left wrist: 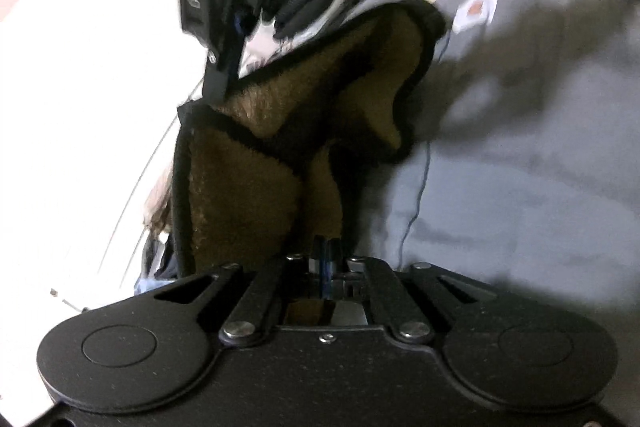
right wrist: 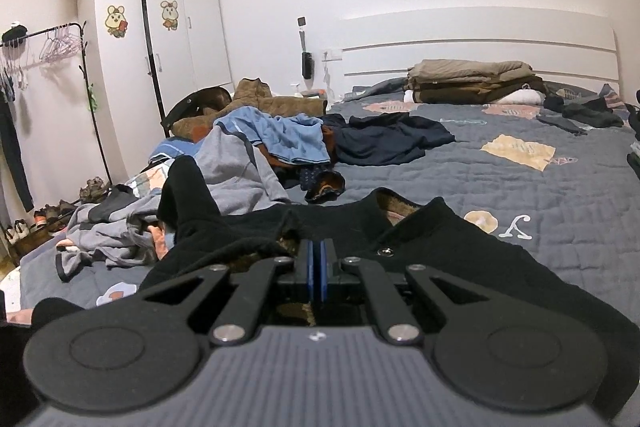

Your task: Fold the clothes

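The left gripper point(left wrist: 326, 247) pinched the black jacket point(left wrist: 256, 163), brown lining hanging just ahead of its jaws. The right gripper point(right wrist: 319, 251) pinched its edge point(right wrist: 460, 251), spread ahead on the bed point(right wrist: 500, 187).

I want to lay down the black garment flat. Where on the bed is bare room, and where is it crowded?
Free: the quilt right of the dark blue garment, between the black garment and the folded stack. Crowded: the left side, under the clothes pile.
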Demonstrator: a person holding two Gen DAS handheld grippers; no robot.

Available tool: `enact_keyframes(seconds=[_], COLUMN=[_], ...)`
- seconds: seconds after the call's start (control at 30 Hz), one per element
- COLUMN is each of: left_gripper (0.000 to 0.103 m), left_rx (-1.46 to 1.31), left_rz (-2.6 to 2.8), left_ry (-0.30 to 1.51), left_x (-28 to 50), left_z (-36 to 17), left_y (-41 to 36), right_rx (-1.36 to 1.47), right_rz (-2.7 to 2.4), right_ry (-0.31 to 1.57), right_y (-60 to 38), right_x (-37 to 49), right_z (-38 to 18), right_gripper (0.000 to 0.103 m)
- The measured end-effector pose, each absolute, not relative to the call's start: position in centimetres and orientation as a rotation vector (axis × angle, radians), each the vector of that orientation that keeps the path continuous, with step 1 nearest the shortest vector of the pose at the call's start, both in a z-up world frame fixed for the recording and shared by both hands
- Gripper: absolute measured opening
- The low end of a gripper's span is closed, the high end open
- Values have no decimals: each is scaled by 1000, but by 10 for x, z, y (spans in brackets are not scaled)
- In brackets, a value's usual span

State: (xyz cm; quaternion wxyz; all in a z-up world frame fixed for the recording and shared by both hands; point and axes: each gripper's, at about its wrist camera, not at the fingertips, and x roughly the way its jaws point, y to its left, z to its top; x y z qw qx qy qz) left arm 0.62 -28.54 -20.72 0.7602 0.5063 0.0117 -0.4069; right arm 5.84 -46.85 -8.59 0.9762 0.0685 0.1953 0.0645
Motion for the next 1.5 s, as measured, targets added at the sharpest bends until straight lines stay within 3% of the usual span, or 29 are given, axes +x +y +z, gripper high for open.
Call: enact_keyframes(seconds=[0.23, 0.27, 0.37, 0.4, 0.63, 0.73, 0.9, 1.0, 1.5], left_gripper=[7, 11, 44, 44, 44, 40, 14, 10, 5], left_rx=[1081, 1077, 1094, 1097, 1099, 1111, 1115, 1082, 965], left_rz=[-812, -812, -805, -801, -809, -781, -794, -814, -928], left_ry=[55, 42, 19, 9, 1, -3, 16, 41, 98], left_x=[38, 40, 43, 44, 47, 51, 55, 55, 33], left_z=[-233, -235, -243, -245, -245, -250, -254, -250, -181], left_y=[-306, -309, -315, -315, -313, -319, -326, -319, -242], right_rx=[140, 143, 150, 153, 172, 174, 175, 173, 165], right_rz=[129, 130, 133, 133, 134, 133, 131, 130, 159], right_ry=[402, 402, 401, 403, 399, 400, 400, 403, 398], right_y=[-470, -471, -473, -473, -475, -474, -473, -473, -469], right_x=[59, 60, 60, 60, 60, 60, 61, 61, 60], right_z=[-88, -88, -88, -89, -88, -88, -88, -88, -78], right_gripper=[3, 3, 3, 3, 3, 3, 3, 3, 3])
